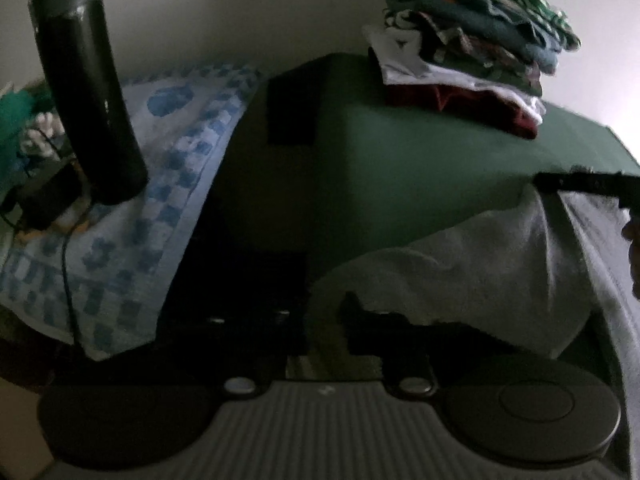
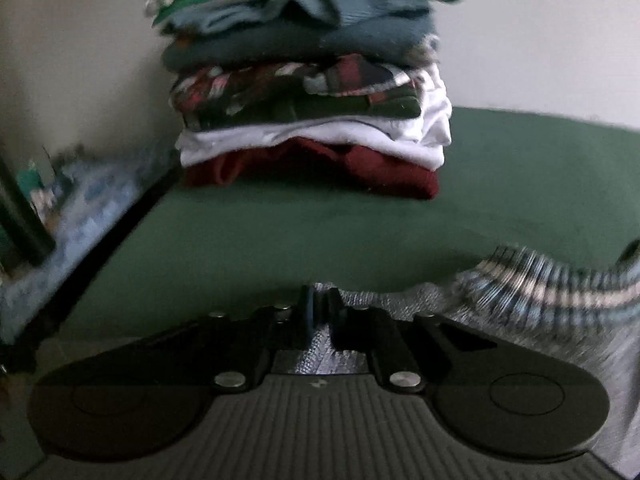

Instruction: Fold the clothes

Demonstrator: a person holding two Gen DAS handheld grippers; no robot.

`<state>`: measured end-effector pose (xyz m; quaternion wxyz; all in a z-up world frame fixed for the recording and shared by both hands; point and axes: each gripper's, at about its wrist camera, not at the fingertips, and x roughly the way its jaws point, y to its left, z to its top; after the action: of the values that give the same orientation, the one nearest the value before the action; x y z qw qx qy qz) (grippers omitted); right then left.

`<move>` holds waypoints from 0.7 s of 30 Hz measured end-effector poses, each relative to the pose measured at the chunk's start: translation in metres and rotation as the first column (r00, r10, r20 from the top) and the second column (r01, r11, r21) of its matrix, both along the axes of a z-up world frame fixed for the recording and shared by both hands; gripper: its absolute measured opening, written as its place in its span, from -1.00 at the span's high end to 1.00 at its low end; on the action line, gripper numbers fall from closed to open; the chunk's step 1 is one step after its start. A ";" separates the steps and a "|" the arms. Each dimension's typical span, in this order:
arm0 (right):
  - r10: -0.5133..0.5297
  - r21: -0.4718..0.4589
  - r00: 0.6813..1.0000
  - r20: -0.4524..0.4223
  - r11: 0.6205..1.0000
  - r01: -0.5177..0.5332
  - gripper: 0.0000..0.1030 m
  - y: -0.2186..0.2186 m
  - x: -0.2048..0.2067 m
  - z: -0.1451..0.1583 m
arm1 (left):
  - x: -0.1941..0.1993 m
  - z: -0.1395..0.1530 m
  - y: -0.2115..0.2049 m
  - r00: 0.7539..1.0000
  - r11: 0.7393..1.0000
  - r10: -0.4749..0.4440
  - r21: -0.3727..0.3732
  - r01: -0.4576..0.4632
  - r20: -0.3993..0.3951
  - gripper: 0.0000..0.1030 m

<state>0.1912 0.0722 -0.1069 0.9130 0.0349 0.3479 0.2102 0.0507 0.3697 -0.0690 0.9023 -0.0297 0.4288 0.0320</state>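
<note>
Both grippers clamp the grey garment (image 2: pixel 400 304) on the green surface (image 2: pixel 280 232): right gripper (image 2: pixel 320 312) at its edge, left gripper (image 1: pixel 326 320) likewise, folded stack (image 2: pixel 312 80) at twelve o'clock.

1 stack of folded clothes (image 2: pixel 308 92), 1 grey garment (image 1: pixel 460 264), 1 dark cylinder (image 1: pixel 88 92), 1 blue-checked cloth (image 1: pixel 160 200).

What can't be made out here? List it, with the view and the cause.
- Left gripper: jaws lost in shadow, left wrist view.
- Grey garment: shape unclear; blurred and cut by the frame edge, right wrist view.
- Stack of folded clothes: top cropped in both views.
- Clutter beside the dark cylinder: blurred, dim.
</note>
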 end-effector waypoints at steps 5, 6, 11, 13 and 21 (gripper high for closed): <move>-0.014 0.049 1.000 0.013 0.999 0.013 0.32 -0.025 -0.014 0.017 | -0.002 -0.007 0.012 0.997 0.997 0.067 0.028 -0.066 -0.043 1.00; -0.007 0.055 1.000 0.018 0.998 0.006 0.31 -0.031 -0.021 0.022 | -0.004 -0.006 0.014 0.997 0.998 0.066 0.005 -0.065 -0.044 1.00; 0.094 -0.079 0.996 0.003 0.992 -0.094 0.37 -0.028 -0.054 0.026 | -0.004 -0.003 0.013 0.997 0.997 0.056 -0.055 -0.059 -0.045 0.77; 0.126 -0.103 0.992 0.007 0.987 -0.124 0.47 -0.015 -0.059 0.019 | -0.001 -0.006 0.009 0.997 0.997 0.070 -0.040 -0.072 -0.045 0.78; 0.189 -0.140 0.982 0.023 0.973 -0.184 0.11 0.017 -0.066 0.012 | 0.009 -0.014 0.003 0.985 0.987 0.133 0.107 -0.121 -0.112 0.76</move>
<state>0.1248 0.0888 -0.0946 0.8956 -0.0647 0.3467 0.2713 0.0596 0.3728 -0.0825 0.8718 -0.0098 0.4767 0.1125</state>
